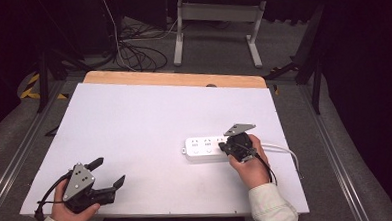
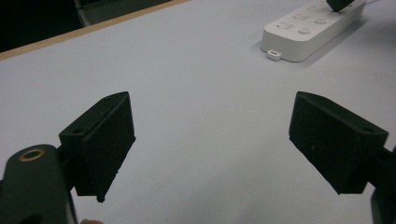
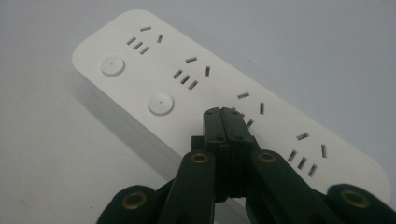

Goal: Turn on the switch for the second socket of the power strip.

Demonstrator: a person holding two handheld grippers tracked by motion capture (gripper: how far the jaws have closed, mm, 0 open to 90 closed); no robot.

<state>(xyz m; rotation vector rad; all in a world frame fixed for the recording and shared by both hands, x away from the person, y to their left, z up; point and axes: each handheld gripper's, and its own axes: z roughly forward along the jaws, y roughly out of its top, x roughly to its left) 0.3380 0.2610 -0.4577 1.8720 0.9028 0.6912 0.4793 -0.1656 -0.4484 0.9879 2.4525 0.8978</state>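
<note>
Power strip (image 1: 205, 148) lay flat on the white table (image 1: 134, 123), right of centre, its white cord (image 1: 281, 149) running off toward the right edge. I judged it a rigid plastic block, light enough to skid if pushed sideways, its glossy top slippery, so any hold would be best taken across the long sides rather than on the face. Its round buttons (image 3: 161, 103) would want a straight downward press.

My right claw (image 3: 227, 116) was shut, jaws together with nothing between them, tips down on the strip's top by the third socket and its row of buttons; whether they pressed a button there I could not tell. My right hand (image 1: 251, 165) was angled forward and down over the strip.

My left claw (image 2: 210, 135) hung wide open and empty above bare table near the front left corner, well apart from the strip.
</note>
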